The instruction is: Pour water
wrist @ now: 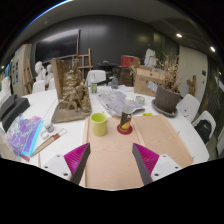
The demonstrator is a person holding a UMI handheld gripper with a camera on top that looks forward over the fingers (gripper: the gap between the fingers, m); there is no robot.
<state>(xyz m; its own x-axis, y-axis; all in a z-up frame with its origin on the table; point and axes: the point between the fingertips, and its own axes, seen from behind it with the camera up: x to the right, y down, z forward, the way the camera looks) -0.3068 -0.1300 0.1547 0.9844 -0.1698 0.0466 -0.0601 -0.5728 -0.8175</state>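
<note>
We look across a wide white table (60, 140) that fills the near part of a cluttered workshop room. Lying on it just ahead of us is a flat light-brown cardboard sheet (112, 155), which we use as our landmark; it runs from between the fingers out toward the middle of the table.

Beyond the far left corner of the cardboard sheet stands a tall brown carved figure in an open wooden frame (72, 90). Beyond the sheet's far right corner sits a grey tub-shaped container (166, 100), and between these two, farther back than the sheet, lies a crumpled pile of clear plastic wrapping (122, 100). To the left of the sheet, near its closer end, rests a flat colourful packet in pink and blue (25, 135).

At the far edge of the sheet, touching or just off its left part, stands a small yellow-green plastic cup (99, 123), upright with its mouth open. Just right of it, near the sheet's far edge, stands a small dark bottle-like vessel on a reddish base (125, 124); we cannot make out its shape more exactly.

Our hand-held gripper (112, 158) has its two fingers spread wide apart over the near end of the sheet, the magenta pads (78, 157) facing each other with nothing between them. Cup and vessel stand well beyond the fingertips.
</note>
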